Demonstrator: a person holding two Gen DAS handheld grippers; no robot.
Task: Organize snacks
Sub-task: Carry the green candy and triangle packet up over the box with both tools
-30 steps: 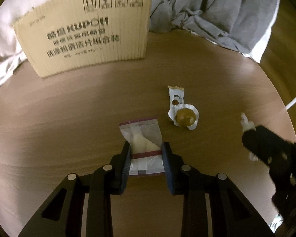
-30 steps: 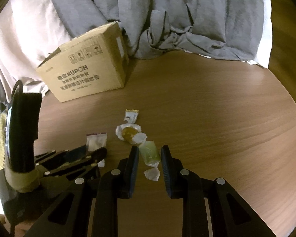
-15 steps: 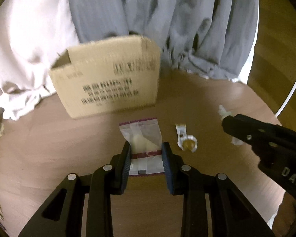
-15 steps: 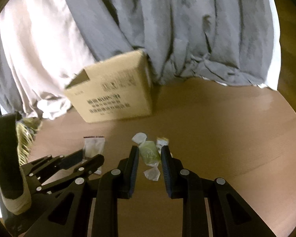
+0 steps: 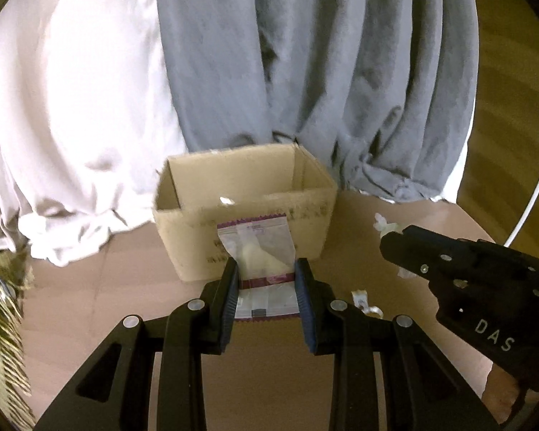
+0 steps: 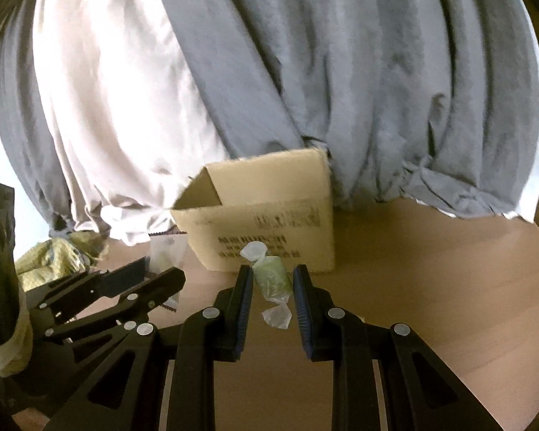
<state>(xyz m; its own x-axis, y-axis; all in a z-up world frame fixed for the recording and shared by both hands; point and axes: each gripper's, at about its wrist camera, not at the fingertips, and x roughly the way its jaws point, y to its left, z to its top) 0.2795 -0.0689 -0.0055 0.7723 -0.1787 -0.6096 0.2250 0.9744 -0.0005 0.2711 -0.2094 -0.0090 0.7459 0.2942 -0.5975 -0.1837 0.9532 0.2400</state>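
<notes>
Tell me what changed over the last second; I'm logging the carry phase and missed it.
Both grippers rose off the table and tipped up toward the cardboard box, whose open top now shows. The left gripper carried its purple-edged packet up; the right gripper lifted its green candy. Unchanged: both jaws stay clamped on the same snacks, and the wrapped snack remains on the table.

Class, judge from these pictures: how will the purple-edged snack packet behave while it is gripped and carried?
The snack packet probably flexes: thin film, standing above the left gripper, jaws pinching its sides. Likely light, since a side pinch holds it. Glossy film may slip.
</notes>
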